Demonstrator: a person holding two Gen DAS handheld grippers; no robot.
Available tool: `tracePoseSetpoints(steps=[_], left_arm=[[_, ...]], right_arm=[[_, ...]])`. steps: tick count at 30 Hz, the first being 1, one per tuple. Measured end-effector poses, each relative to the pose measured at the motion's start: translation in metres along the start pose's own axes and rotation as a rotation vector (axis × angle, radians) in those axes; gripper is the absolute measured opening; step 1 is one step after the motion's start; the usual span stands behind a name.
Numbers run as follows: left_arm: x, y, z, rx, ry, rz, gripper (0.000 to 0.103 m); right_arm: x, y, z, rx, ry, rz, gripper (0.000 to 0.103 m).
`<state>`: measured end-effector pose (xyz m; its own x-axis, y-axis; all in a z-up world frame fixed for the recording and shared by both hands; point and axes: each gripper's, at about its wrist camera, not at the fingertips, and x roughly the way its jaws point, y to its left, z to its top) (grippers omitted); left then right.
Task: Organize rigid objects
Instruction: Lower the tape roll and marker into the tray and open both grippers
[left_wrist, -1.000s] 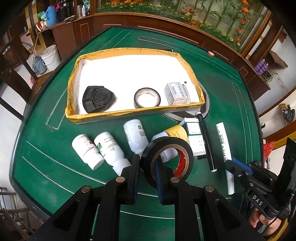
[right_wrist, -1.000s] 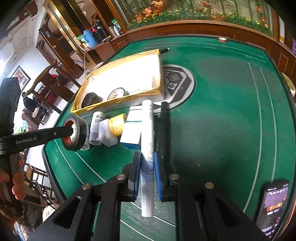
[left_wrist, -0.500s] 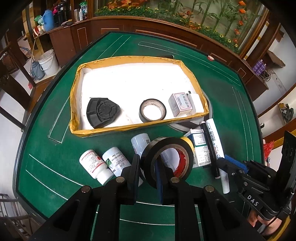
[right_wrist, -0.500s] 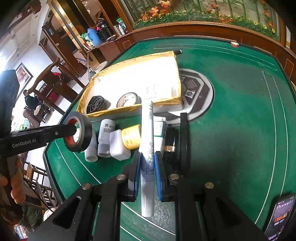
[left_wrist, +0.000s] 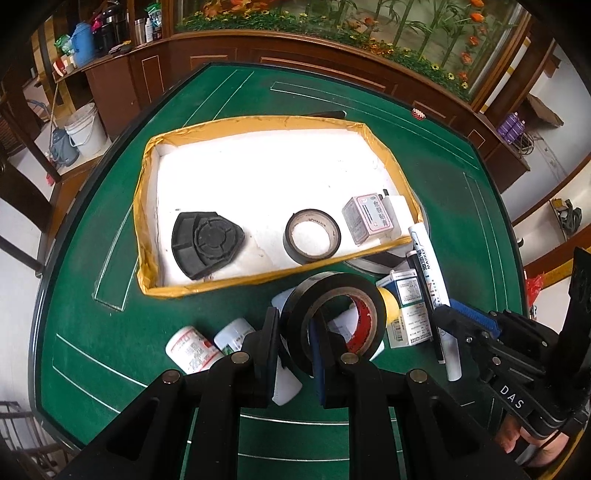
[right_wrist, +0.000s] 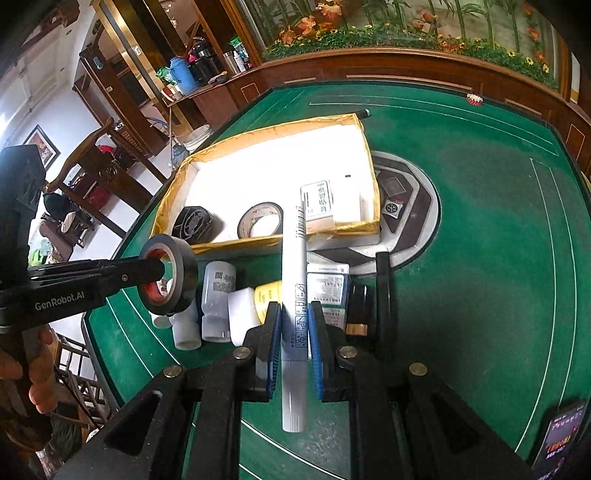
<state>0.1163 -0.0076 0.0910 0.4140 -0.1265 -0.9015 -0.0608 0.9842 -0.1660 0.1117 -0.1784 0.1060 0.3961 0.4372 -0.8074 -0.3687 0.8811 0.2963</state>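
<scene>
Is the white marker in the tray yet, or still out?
Out. The right gripper is shut on the white marker, holding it above the table with its tip reaching over the tray's near rim.

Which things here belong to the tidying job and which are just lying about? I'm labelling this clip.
Job: tape roll in left gripper; white marker in right gripper; yellow-edged tray; white bottles; small cartons.

Lying about: phone, bucket, flasks.

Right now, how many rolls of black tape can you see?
2. One roll lies flat in the yellow-rimmed tray, between the black plastic part and a small box. The other roll is held by the left tongs above the table.
</scene>
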Motion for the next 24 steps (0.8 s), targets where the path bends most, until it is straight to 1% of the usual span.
tracePoseSetpoints(steps=[16,20,24], left_arm=[[0.008,0.025,0.035,0.029,-0.008,-0.005,0.015],[0.012,0.042,0.047,0.009,-0.006,-0.007,0.015],[0.013,0.068,0.068,-0.031,-0.009,-0.003,0.015]], right_arm=[[0.012,0.016,0.052,-0.019,-0.041,-0.037,0.014],[0.019,0.020,0.064,-0.023,-0.044,-0.040,0.014],[0.029,0.025,0.077,-0.028,-0.044,-0.041,0.014]])
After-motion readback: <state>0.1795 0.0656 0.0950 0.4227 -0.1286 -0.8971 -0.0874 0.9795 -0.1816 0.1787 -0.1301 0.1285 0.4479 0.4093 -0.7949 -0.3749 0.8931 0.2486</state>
